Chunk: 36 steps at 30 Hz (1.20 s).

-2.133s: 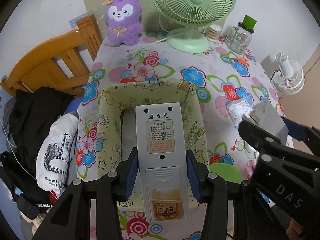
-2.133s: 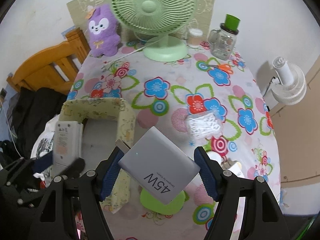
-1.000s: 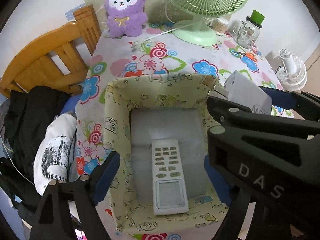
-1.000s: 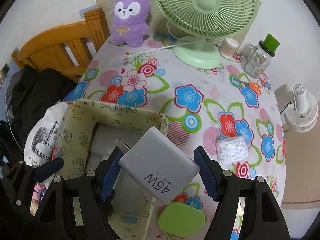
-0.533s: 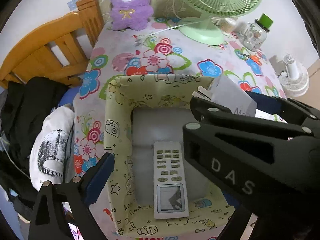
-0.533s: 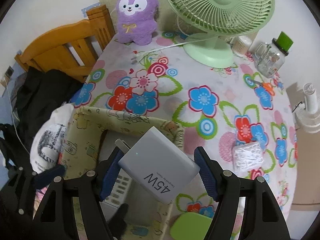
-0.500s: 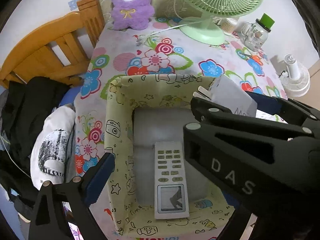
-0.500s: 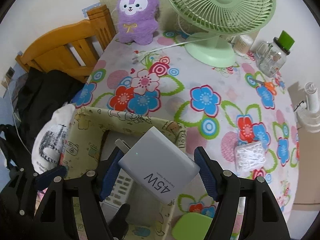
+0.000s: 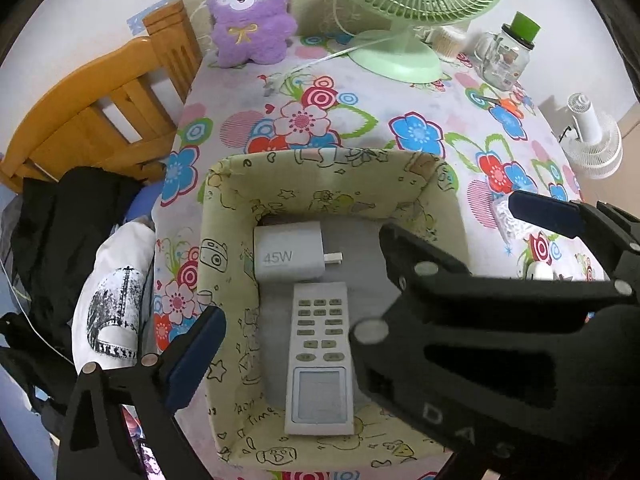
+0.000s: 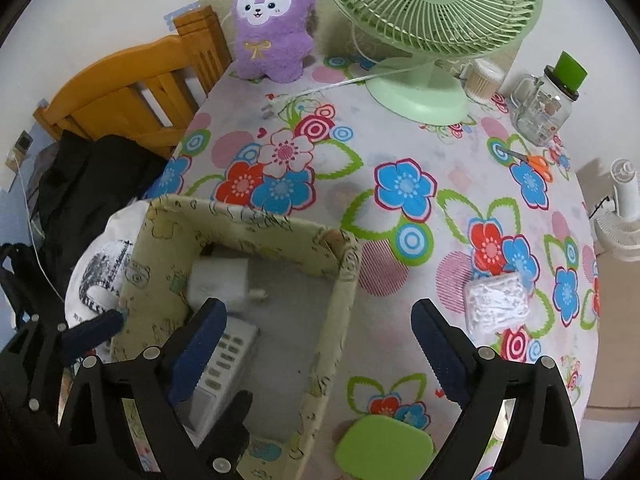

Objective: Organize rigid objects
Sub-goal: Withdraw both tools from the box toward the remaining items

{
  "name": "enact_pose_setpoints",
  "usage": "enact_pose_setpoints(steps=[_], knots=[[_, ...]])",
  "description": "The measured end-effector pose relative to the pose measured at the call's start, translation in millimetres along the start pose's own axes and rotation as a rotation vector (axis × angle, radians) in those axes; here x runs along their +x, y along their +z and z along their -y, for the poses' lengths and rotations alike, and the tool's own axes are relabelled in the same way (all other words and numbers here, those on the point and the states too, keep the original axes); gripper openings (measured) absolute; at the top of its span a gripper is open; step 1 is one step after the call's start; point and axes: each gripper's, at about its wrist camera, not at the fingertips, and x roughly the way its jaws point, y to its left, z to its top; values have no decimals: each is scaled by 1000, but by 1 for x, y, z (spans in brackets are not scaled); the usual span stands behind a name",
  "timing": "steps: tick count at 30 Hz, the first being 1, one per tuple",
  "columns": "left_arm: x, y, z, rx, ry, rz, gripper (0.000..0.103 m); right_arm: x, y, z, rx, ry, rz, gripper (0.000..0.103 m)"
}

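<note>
Bin [image 9: 224, 216] holds charger [image 9: 289, 255] at far end, remote [image 9: 320, 360] just nearer, both flat on floor. Your R gripper [image 10: 316, 344] jaws opening, nothing btwn, charger beyond L finger [image 10: 196, 344]. L gripper [image 9: 304, 352] jaws opening over remote, no contact.

A lived-in home, likely a bedroom corner. Table under a flowered cloth [image 10: 400, 152]; purple plush toy [image 10: 272, 20], green desk fan [image 10: 432, 12], glass jar [image 10: 548, 104] along the wall. Wooden chair [image 10: 132, 88] piled with dark clothing [image 10: 84, 184]. Small white fan [image 10: 620, 208] on the floor.
</note>
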Motion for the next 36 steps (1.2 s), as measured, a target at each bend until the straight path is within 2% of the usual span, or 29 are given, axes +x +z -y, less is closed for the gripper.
enact_pose_setpoints(steps=[18, 36], knots=[[-15, -12, 44, 50, 23, 23, 100, -28, -35, 35, 34, -13, 20, 96], [-36, -13, 91, 90, 35, 63, 100, -63, -55, 75, 51, -47, 58, 96]])
